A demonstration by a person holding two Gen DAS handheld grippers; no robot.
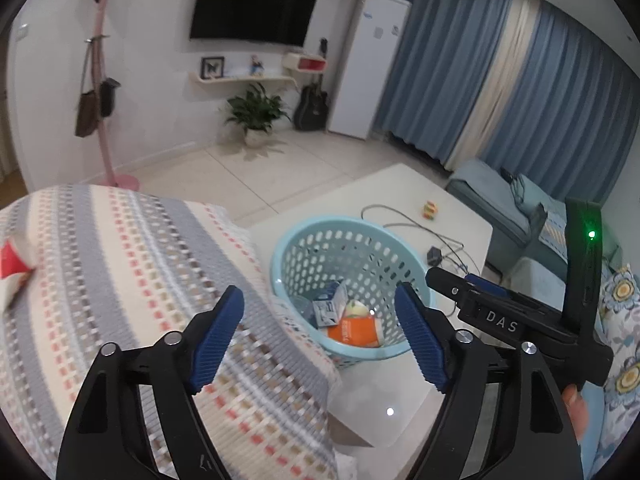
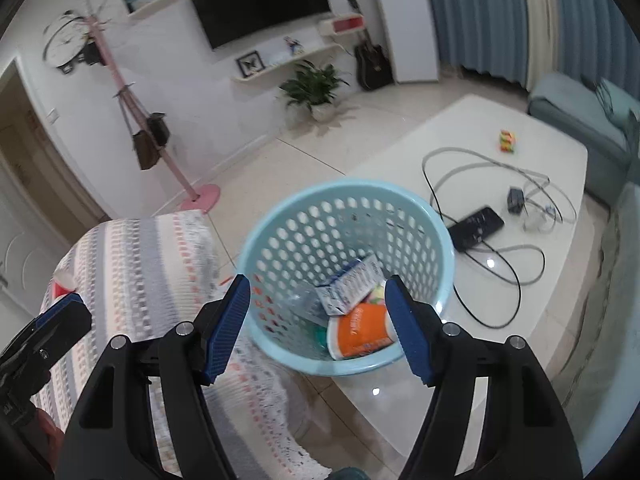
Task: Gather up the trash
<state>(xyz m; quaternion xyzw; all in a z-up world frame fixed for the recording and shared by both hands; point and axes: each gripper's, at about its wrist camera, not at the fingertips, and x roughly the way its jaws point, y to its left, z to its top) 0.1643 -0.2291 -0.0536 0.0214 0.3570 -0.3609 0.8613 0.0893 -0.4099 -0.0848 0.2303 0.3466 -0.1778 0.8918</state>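
A light blue perforated basket (image 1: 304, 240) (image 2: 280, 224) stands at the near end of a white coffee table (image 1: 404, 184) (image 2: 472, 128). Inside lie a blue-white carton (image 1: 330, 306) (image 2: 352, 284), an orange cup (image 1: 352, 330) (image 2: 360, 332) and a clear plastic piece (image 2: 304, 304). My left gripper (image 1: 320, 334) is open and empty, above the basket's near side. My right gripper (image 2: 318, 328) is open and empty, over the basket. A red-white wrapper (image 1: 14, 268) (image 2: 60, 286) lies on the striped cushion (image 1: 120, 264) (image 2: 132, 260).
Cables (image 2: 500, 208), a black phone (image 2: 476, 226), a small charger (image 2: 516, 198) and a colourful small object (image 2: 506, 141) lie on the table. A blue sofa (image 1: 500, 200) is at the right. A pink coat stand (image 2: 132, 120), plant (image 2: 316, 88) and guitar (image 2: 374, 64) stand by the wall.
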